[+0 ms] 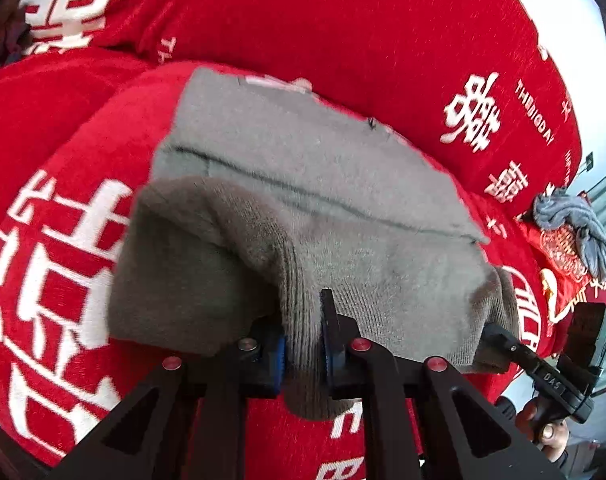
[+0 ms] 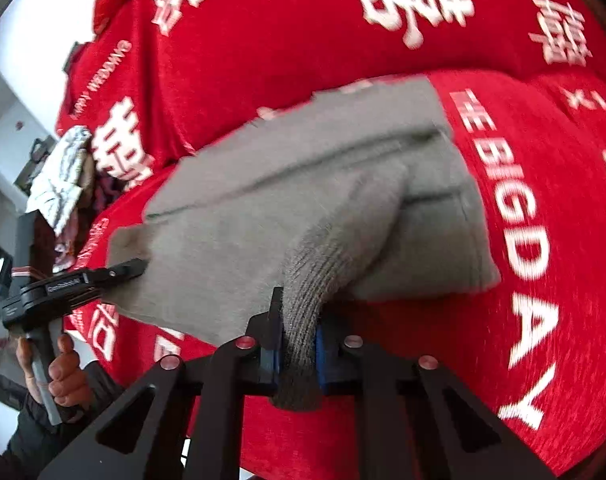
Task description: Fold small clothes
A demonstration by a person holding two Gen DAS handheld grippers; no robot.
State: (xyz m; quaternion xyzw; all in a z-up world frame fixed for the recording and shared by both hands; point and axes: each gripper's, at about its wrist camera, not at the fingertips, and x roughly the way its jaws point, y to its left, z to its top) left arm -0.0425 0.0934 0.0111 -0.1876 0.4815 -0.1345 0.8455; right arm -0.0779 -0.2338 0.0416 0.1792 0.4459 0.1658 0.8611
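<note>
Left gripper point(image 1: 303, 344): fingers closed on the ribbed hem of the grey garment point(image 1: 323, 184). Right gripper point(image 2: 297, 344): fingers closed on the ribbed hem at the opposite corner. Each grip has a bunch of knit pinched between the pads, with a tail hanging below.

The garment lies part-folded on a red cover point(image 1: 343, 20), its near edge lifted and doubled toward the far edge. Whether the cover is on a bed or a sofa cannot be told.

Judgement: the fold is in progress. To finish well, carry both corners forward together at equal height, keep the hem taut between them, lay the edge square on the far edge, then release.

Legible writing: "THE BIG DAY" point(image 2: 515, 216) in white on the cover, beside large white Chinese characters. A grey cloth point(image 1: 571, 224) lies well apart.
</note>
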